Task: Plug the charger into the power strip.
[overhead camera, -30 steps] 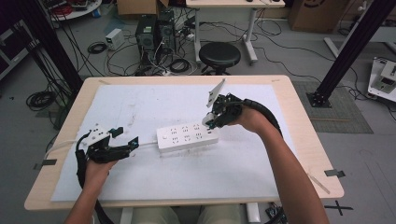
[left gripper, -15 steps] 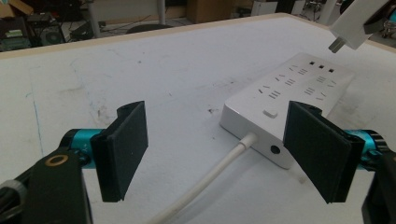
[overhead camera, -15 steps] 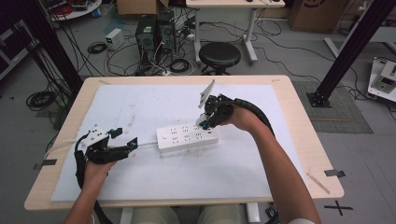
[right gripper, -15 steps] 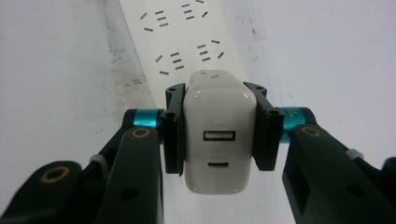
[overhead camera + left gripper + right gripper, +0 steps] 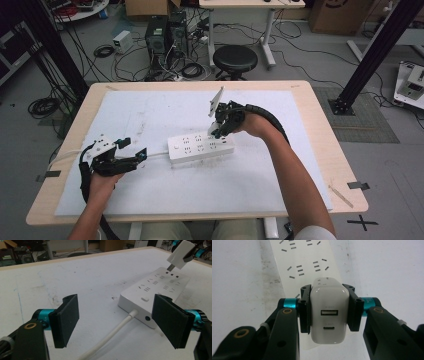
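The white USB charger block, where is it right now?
The white USB charger block is clamped in the right tool, hovering just above the far right end of the white power strip in the high view, prongs not yet inserted.

We see a white charger point(image 5: 327, 316) hanging prongs-down just above the far end of the white power strip point(image 5: 200, 147), which lies mid-table.
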Action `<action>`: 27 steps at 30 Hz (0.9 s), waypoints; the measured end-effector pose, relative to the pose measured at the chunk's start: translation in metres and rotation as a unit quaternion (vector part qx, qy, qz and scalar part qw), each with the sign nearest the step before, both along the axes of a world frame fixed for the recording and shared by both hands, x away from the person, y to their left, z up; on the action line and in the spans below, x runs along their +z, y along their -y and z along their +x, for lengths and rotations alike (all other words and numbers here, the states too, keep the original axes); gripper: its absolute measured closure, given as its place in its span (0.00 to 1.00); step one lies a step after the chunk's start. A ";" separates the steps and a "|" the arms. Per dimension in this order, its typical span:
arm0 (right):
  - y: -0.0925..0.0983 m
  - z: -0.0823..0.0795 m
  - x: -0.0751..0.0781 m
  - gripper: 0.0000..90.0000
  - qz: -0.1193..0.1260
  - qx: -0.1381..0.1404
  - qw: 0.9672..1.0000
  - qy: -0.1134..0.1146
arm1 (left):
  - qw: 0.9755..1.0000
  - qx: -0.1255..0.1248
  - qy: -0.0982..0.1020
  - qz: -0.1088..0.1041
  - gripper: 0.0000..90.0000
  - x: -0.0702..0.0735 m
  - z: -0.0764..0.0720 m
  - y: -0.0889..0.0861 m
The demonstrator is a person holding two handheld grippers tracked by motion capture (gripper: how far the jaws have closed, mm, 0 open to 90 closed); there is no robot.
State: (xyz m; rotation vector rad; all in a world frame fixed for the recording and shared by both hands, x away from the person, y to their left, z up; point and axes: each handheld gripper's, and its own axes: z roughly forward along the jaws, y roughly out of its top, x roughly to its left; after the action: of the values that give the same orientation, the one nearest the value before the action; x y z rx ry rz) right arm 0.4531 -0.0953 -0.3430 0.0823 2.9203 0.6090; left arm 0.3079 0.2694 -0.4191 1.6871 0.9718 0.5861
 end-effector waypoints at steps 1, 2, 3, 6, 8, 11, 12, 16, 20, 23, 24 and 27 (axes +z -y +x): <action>0.000 0.001 -0.001 0.70 0.000 -0.001 1.000 -0.002 | 1.000 -0.001 0.000 0.000 0.25 0.000 0.000 0.000; 0.000 0.002 -0.002 0.70 -0.002 0.000 1.000 -0.001 | 1.000 -0.001 -0.001 -0.001 0.25 0.000 0.000 0.000; 0.000 0.002 -0.002 0.70 -0.003 0.005 1.000 0.000 | 1.000 -0.001 -0.001 0.000 0.25 -0.001 0.000 0.000; -0.001 0.003 -0.004 0.70 -0.006 0.012 1.000 0.001 | 1.000 -0.003 -0.002 0.003 0.25 -0.001 0.001 -0.001; -0.003 0.004 -0.005 0.70 -0.010 0.012 1.000 0.000 | 1.000 -0.003 -0.003 0.003 0.25 -0.002 0.001 -0.001; -0.005 0.005 -0.007 0.70 -0.016 0.023 1.000 0.005 | 1.000 -0.004 -0.004 0.000 0.25 -0.003 0.001 -0.001; -0.006 0.005 -0.007 0.70 -0.019 0.024 1.000 0.005 | 1.000 -0.004 -0.004 0.000 0.25 -0.003 0.001 -0.001; -0.011 0.006 -0.008 0.70 -0.025 0.036 0.999 0.009 | 1.000 -0.001 -0.003 -0.003 0.25 -0.004 0.001 -0.002; -0.014 0.007 -0.010 0.70 -0.036 0.048 0.998 0.013 | 1.000 -0.002 -0.003 -0.004 0.25 -0.004 0.001 -0.003; -0.016 0.007 -0.012 0.70 -0.045 0.054 0.997 0.018 | 1.000 -0.001 -0.002 -0.005 0.25 -0.004 0.001 -0.004; -0.016 0.008 -0.012 0.70 -0.046 0.059 0.997 0.018 | 1.000 -0.001 -0.002 -0.005 0.25 -0.004 0.001 -0.004; -0.019 0.007 -0.012 0.70 -0.057 0.073 0.995 0.023 | 1.000 -0.002 -0.004 -0.007 0.25 -0.005 0.002 -0.004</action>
State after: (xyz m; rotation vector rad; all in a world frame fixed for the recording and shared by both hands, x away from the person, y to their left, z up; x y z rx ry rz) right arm 0.4602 -0.0759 -0.3549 -0.1572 2.9264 0.4570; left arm 0.3096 0.2729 -0.4245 1.6797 0.9768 0.5698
